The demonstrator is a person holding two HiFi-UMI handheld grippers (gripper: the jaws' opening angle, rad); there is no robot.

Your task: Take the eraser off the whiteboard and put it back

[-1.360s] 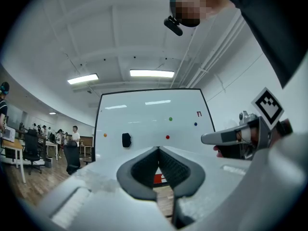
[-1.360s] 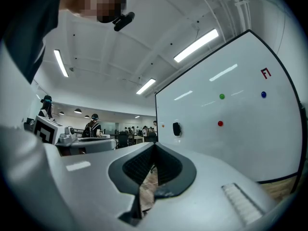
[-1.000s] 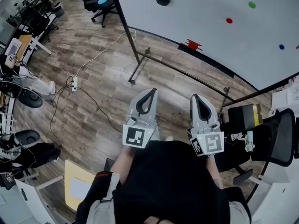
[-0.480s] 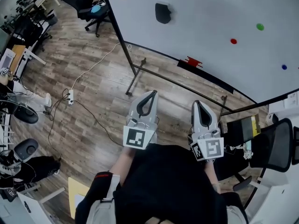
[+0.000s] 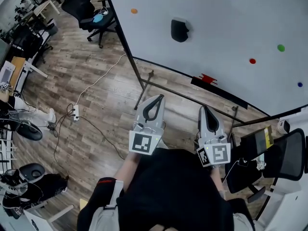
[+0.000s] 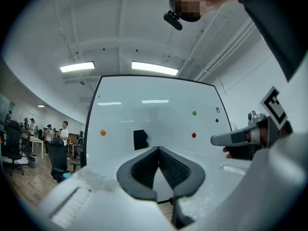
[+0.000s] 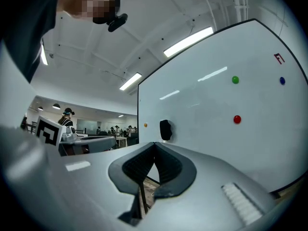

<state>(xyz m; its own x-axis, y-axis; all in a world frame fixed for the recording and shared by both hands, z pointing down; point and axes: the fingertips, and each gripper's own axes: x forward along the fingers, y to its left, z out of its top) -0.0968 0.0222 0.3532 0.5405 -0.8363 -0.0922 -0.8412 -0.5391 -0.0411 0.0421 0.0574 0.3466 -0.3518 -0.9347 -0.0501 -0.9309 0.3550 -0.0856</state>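
- Closed tip to tip, the left gripper (image 5: 158, 98) has nothing between its jaws. The right gripper (image 5: 203, 109) is the same, jaws together and empty.
- On the whiteboard (image 5: 231, 13) the black eraser (image 5: 179, 31) sticks to the left half, well apart from both grippers.
- Small round magnets dot the whiteboard: an orange magnet (image 5: 134, 11) left of the eraser, and a green magnet (image 5: 281, 47), red magnet (image 5: 252, 60) and blue magnet (image 5: 300, 84) to its right.
- A red object (image 5: 208, 78) lies on the dark ledge along the whiteboard's lower edge.
- Below the whiteboard, its black metal stand (image 5: 144, 83) crosses the floor (image 5: 96, 85) just ahead of the gripper tips.
- Left of the whiteboard stand a black office chair (image 5: 89, 6) and, on the floor, a white power strip (image 5: 76, 112) with trailing cable.
- Both grippers are held level and side by side, a little apart, pointing at the whiteboard, their marker cubes close to the person's dark torso.
- Gripper shells are smooth grey plastic, and the dark ribbed pads curve in to a point.
- Glossy white, the whiteboard reflects the ceiling lights; the eraser is a matte, rounded block and the floor is wood plank.
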